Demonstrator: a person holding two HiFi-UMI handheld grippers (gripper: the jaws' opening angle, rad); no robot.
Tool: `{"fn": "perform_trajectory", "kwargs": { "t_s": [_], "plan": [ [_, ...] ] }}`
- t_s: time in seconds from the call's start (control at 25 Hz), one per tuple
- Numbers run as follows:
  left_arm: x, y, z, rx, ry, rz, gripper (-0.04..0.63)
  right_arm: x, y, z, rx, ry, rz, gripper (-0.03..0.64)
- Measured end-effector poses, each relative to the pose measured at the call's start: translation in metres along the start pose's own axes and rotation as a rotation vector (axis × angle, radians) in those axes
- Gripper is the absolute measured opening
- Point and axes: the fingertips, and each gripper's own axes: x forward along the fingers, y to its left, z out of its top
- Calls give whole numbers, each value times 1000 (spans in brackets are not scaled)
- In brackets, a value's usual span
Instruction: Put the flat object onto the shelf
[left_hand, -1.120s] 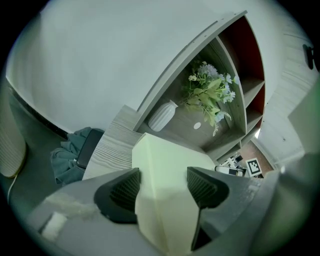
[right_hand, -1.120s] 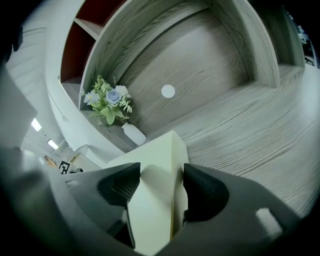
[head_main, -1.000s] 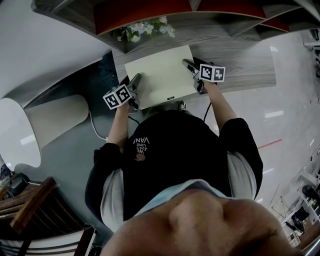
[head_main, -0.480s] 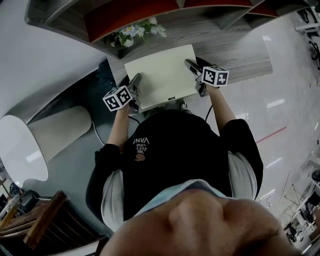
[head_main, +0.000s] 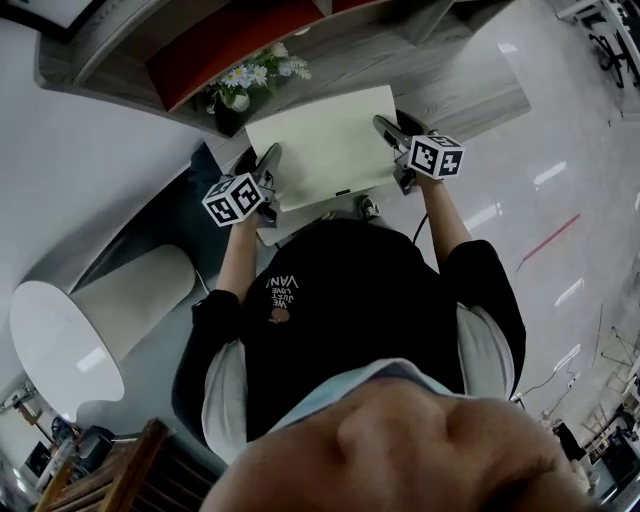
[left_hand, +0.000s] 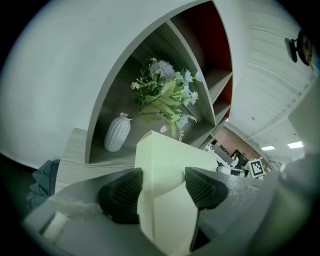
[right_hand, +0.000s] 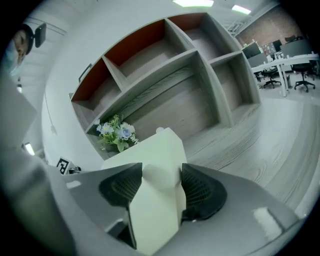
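Observation:
A flat cream box hangs level in front of the grey wooden shelf with red back panels. My left gripper grips its left edge and my right gripper its right edge. In the left gripper view the ribbed pads press on the box from both sides. The right gripper view shows the same: the pads squeeze the box. Both pairs of jaws have just been closing a little further on the box. The shelf compartments ahead stand open.
A white ribbed vase of flowers stands in the lowest shelf bay, just beyond the box's far left corner. A low grey wood platform runs under the shelf. A round white table and a wooden chair stand at left.
Both grippers have lifted the box off the low platform and carried it up and towards the shelf. The left gripper has rolled somewhat.

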Motion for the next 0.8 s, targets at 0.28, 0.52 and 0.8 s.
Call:
{"fn": "perform_trajectory", "kwargs": {
  "t_s": [0.28,0.52,0.8],
  "plan": [
    [5,-22,25,86,-18,-89,272,-31,8,13,-36,-114,-75,227],
    [6,-42,45,120,-52,-161,270,-55,18,31,-49,-209,-114,224],
    [12,-66,62,162,-83,-215,268,-75,19,53,-73,-284,-124,221]
  ]
}}
